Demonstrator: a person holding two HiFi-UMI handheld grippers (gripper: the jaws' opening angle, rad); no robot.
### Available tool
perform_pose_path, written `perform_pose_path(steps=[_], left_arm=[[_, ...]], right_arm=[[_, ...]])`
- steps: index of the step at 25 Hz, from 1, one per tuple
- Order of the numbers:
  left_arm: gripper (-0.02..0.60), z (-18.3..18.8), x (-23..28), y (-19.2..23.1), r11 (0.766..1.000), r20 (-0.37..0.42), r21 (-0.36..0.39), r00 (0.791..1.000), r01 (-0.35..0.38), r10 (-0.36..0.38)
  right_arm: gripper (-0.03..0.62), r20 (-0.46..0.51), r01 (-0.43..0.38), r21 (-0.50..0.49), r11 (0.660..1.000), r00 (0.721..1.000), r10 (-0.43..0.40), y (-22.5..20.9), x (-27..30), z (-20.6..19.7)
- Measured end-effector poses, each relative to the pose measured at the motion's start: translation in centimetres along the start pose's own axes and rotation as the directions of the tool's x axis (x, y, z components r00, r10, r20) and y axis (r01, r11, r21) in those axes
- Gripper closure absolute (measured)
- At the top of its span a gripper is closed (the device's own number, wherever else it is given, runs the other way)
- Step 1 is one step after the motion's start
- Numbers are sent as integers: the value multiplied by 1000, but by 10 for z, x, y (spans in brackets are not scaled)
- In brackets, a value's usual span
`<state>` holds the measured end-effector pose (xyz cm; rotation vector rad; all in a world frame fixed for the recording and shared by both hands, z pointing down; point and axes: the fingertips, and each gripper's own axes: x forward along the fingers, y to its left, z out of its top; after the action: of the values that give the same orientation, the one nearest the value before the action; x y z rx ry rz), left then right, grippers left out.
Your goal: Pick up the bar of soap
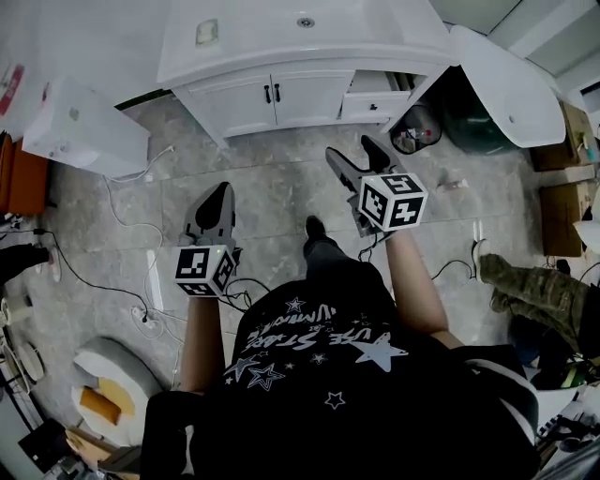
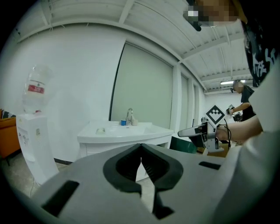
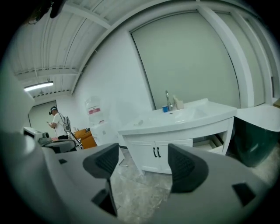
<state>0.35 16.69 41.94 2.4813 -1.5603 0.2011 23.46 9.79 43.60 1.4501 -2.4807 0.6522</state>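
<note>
The bar of soap [image 1: 207,33] lies on the far left of the white vanity's surface [image 1: 262,52], left of the basin [image 1: 306,21], well apart from both grippers, which hang over the floor. The right gripper [image 1: 349,148] has its jaws spread wide with nothing between them. The left gripper [image 1: 217,192] has its jaws pressed together and is empty, so leading with it would only knock the soap along the smooth surface, perhaps into the basin or off the near edge. A soap bar is probably slick, and a pinch at its rounded ends could squirt it out; squeezing too hard may dent it. Stepping forward, the cables [image 1: 122,281] on the floor at the left and the open drawer [image 1: 375,98] at the right could catch a foot or a gripper.
</note>
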Motion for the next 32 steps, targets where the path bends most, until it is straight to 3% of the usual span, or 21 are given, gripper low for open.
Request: perform_pose_path(steps=[9,14,23,32], left_arm=[[571,45,91,38,995,25,-1,995,-100,100],[571,58,124,53,990,36,6,989,-144,144],[571,51,138,101,976,15,0,975,-220,220],[571,57,181,194,983,9,-12,983,-183,183]], right_arm=[[197,-1,-88,-4,996,996,88,-63,94,80],[200,-20,-132,11,991,991,132,-77,140,100],[204,-94,-204,3,979,975,203,-50,213,105],[210,-110,-171,-10,985,979,169,-24,297,124]])
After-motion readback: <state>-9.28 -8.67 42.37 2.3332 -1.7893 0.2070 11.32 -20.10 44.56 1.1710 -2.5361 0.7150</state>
